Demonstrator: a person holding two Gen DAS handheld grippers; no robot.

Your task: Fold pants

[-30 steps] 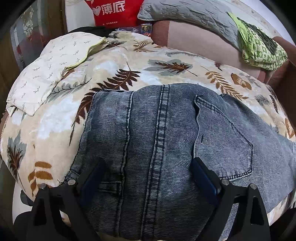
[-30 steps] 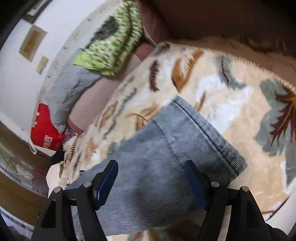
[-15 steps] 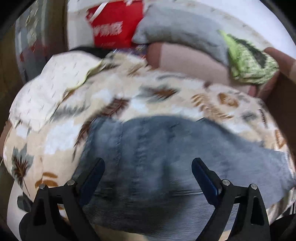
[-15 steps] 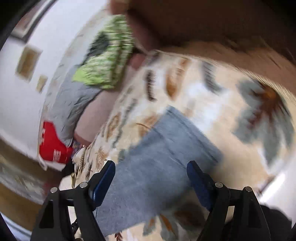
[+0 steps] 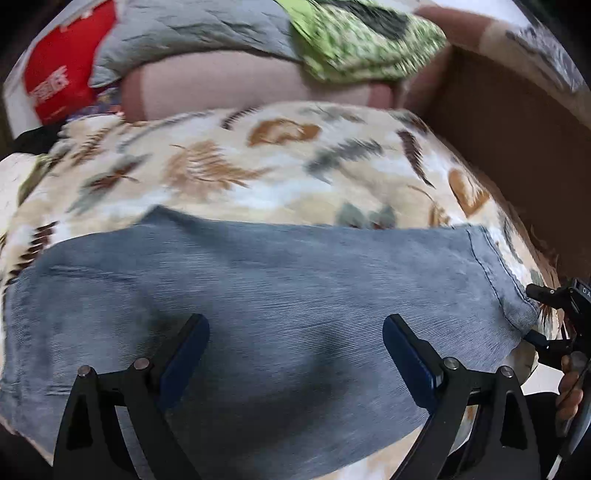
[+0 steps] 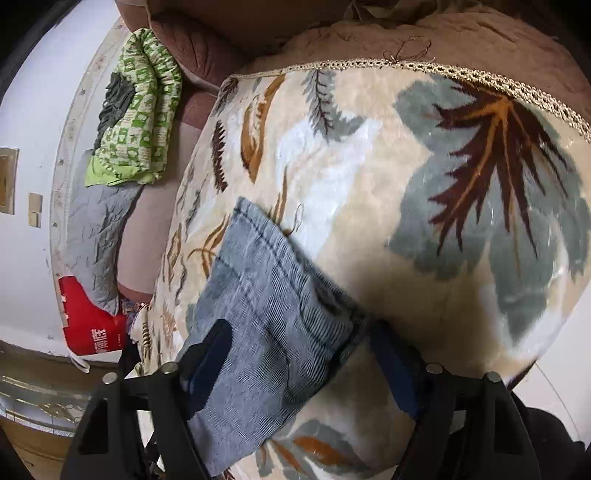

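Observation:
The grey-blue denim pants [image 5: 266, 295] lie flat across a leaf-print blanket [image 5: 258, 173], legs running to the right and ending in a hem [image 5: 495, 273]. My left gripper [image 5: 295, 354] is open and empty, hovering over the middle of the legs. My right gripper [image 6: 295, 369] is open at the hem end [image 6: 266, 306], with the hem corner lying between its fingers; it also shows at the right edge of the left wrist view [image 5: 554, 317].
A green patterned quilt [image 6: 136, 110], a grey pillow [image 6: 96, 236] and a red bag [image 6: 92, 328] lie along the back by the white wall. A brown cover [image 6: 443, 33] borders the blanket's far side. The blanket edge drops off near my right gripper.
My left gripper has swung right from the waistband and back pocket to over the legs. My right gripper has come closer to the hem corner. Both stay open.

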